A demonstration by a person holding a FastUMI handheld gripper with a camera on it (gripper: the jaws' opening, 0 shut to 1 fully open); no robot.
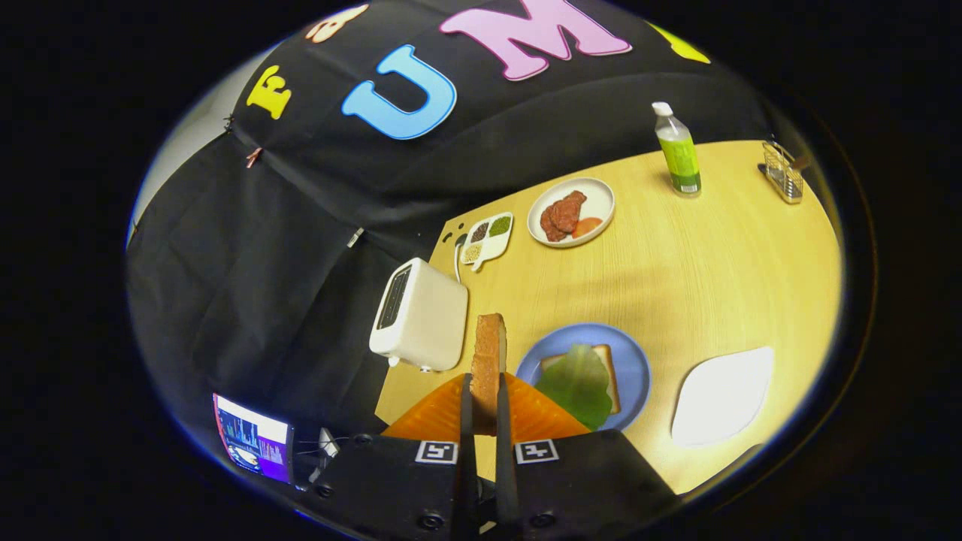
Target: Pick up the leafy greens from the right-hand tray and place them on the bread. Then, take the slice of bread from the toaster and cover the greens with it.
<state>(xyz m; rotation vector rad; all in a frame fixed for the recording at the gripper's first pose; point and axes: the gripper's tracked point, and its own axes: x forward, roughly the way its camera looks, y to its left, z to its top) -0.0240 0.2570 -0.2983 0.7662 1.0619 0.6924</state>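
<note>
My gripper (pixel 483 409) is shut on a slice of bread (pixel 488 361), held on edge and upright between both fingers, lifted above the table. Just right of the fingers lies a blue plate (pixel 630 359) with another bread slice (pixel 607 368) on it, and a green leaf (pixel 577 385) covers most of that slice. The white toaster (pixel 419 315) stands to the left of the held slice, near the table's left edge, its slot facing up. A white tray (pixel 723 394) lies to the right of the blue plate with nothing on it.
Beyond the plate sit a white oval dish (pixel 594 203) with meat slices and a tomato piece, a small divided seasoning tray (pixel 487 239), a green bottle (pixel 679 150) and a wire rack (pixel 782 173). A screen (pixel 252 437) glows below the table's left edge.
</note>
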